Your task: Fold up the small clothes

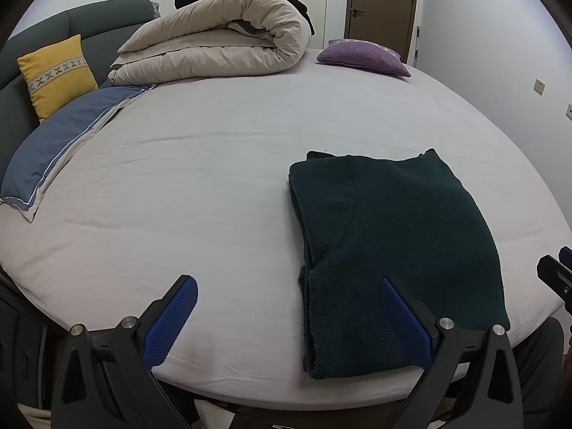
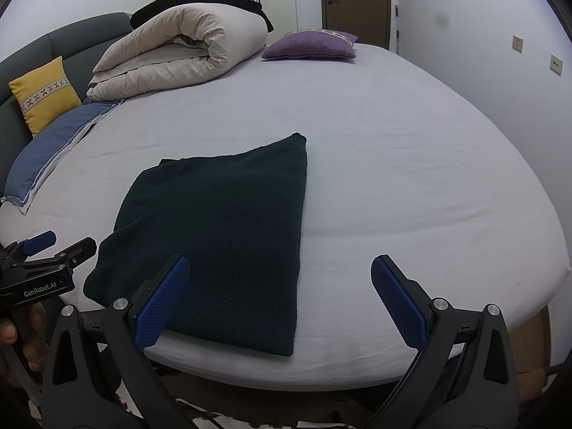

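Note:
A dark green knitted garment lies folded into a rectangle on the white bed sheet, near the front edge. In the right wrist view the same garment sits left of centre. My left gripper is open, its right blue pad over the garment's near left part, nothing between the fingers. My right gripper is open too, its left pad above the garment's near edge, holding nothing. The left gripper also shows at the left edge of the right wrist view, held by a hand.
A rolled beige duvet lies at the back of the bed. A purple cushion sits back right, a yellow cushion and blue pillow on the left. A brown door stands behind.

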